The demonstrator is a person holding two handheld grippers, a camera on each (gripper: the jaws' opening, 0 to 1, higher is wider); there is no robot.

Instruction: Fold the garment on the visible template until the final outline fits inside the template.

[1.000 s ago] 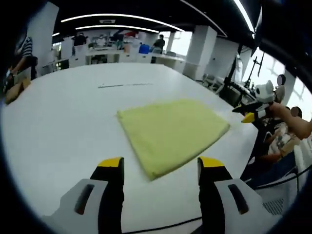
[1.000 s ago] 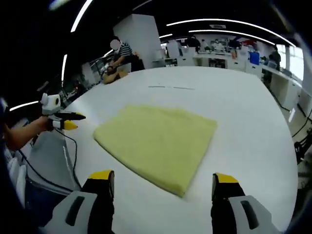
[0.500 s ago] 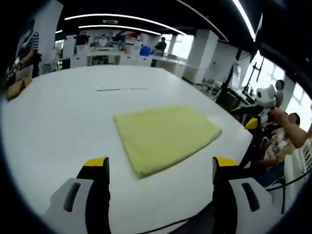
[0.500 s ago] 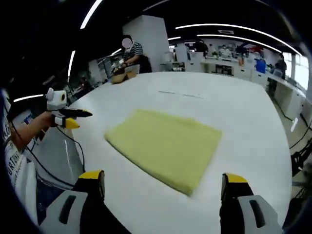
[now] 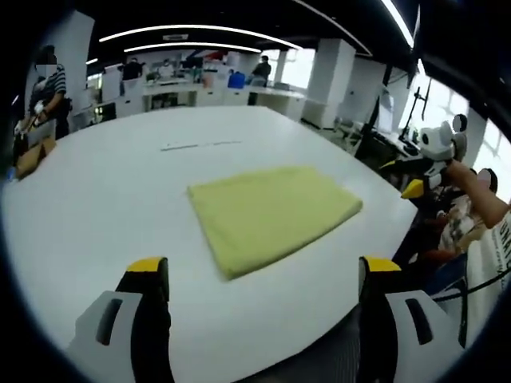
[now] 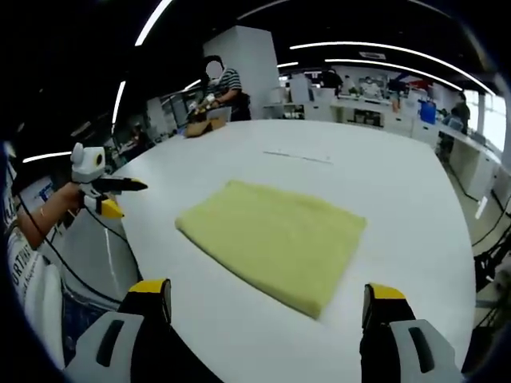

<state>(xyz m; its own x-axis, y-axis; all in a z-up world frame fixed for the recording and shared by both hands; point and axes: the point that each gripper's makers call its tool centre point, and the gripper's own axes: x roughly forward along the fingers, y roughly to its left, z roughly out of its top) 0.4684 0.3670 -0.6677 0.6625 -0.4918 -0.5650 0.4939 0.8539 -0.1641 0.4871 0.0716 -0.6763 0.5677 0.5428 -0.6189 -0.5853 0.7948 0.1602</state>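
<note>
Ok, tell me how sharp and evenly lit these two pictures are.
Left gripper view: garment slightly soft, table bright without harsh glare, window light at right. Right gripper view: garment crisper; ceiling strips bend with the fisheye.

A big white table (image 5: 96, 199) fills the room's middle. A person in a striped shirt (image 6: 226, 84) stands at its far edge by a brown box (image 6: 206, 124). Desks (image 5: 200, 92) line the wall beyond it.

Yellow garment (image 5: 270, 214), white table (image 5: 104, 199)
</note>
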